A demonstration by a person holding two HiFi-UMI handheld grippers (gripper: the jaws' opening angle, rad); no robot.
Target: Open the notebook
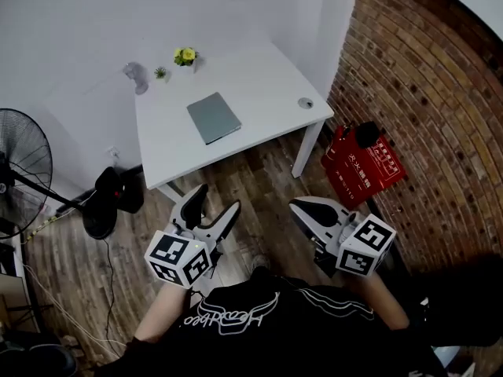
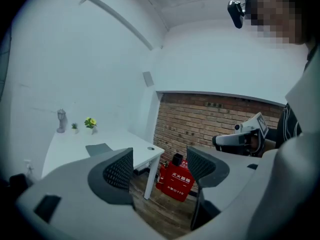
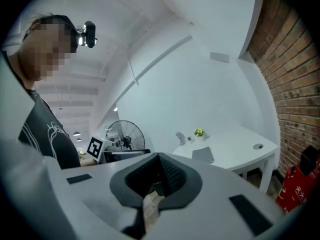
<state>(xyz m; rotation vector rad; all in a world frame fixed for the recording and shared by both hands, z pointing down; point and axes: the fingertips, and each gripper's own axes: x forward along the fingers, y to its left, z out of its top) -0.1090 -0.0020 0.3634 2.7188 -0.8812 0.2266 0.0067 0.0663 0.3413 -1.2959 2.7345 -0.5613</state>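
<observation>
1. The notebook (image 1: 214,117) is grey and lies closed and flat on the white desk (image 1: 267,85), near its middle. Nothing touches it.
2. Both tongs are well apart from the desk. They are above the wooden floor (image 1: 251,175), close to the person's body, and they point toward the desk.
3. The left tongs (image 1: 218,199) stand wide open. In the left gripper view only the floor and a red box (image 1: 363,166) show between the two dark pads, so these tongs hold nothing.
4. The right tongs (image 1: 300,208) are closed. In the right gripper view the pads meet at their tips, and no object is caught between them.
5. At the far edge of the desk stand a small pot with yellow flowers (image 1: 185,56), a tiny green plant (image 1: 160,73) and a grey figurine (image 1: 135,75).
6. The red box is on the floor against the brick wall (image 1: 424,93), just beside the right leg of the desk.
7. A black fan (image 1: 20,159) stands on the floor at the left of the desk.
</observation>
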